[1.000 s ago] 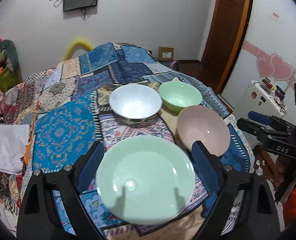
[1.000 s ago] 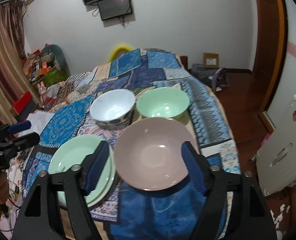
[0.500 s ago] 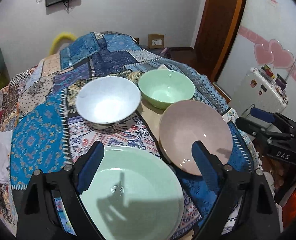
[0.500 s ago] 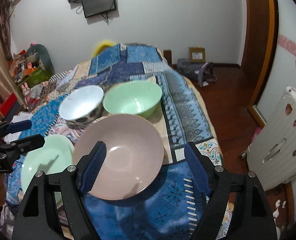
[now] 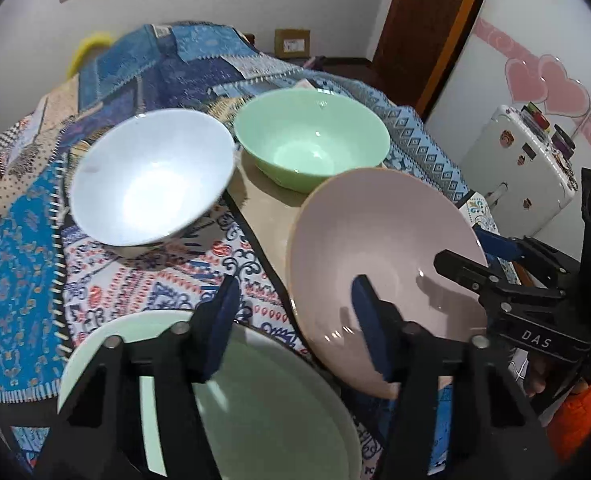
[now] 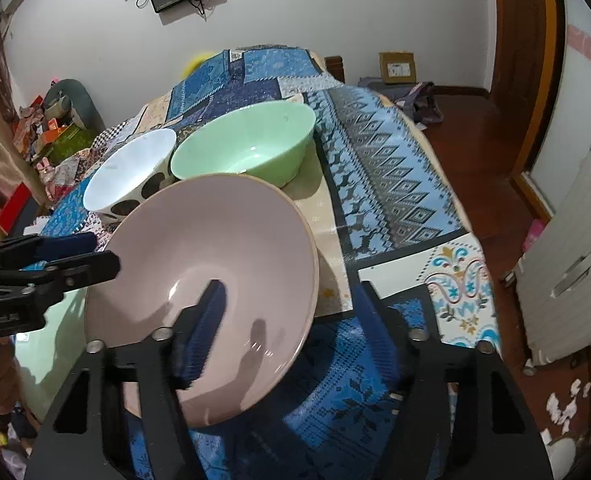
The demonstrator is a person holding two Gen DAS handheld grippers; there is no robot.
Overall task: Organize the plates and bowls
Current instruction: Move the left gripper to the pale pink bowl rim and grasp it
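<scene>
A pink plate [image 6: 215, 264] lies at the near right of the patchwork table; it also shows in the left wrist view [image 5: 379, 248]. My right gripper [image 6: 291, 320] is open, its jaws straddling the plate's near right rim. A pale green plate [image 5: 255, 404] lies at the near left. My left gripper [image 5: 295, 316] is open above the green plate's far edge, its right finger over the pink plate. A white bowl [image 5: 151, 176] and a green bowl [image 5: 311, 140] stand behind the plates.
A patchwork cloth [image 5: 19, 240] covers the table. A white suitcase [image 5: 523, 168] stands on the floor to the right. A wooden door [image 6: 523, 60] and a cardboard box [image 6: 395, 66] are at the back. Clutter [image 6: 51, 128] is stacked at the left.
Both grippers have moved forward and lower over the plates. My right gripper now has a finger inside the pink plate. My left gripper has narrowed and shifted right towards the pink plate.
</scene>
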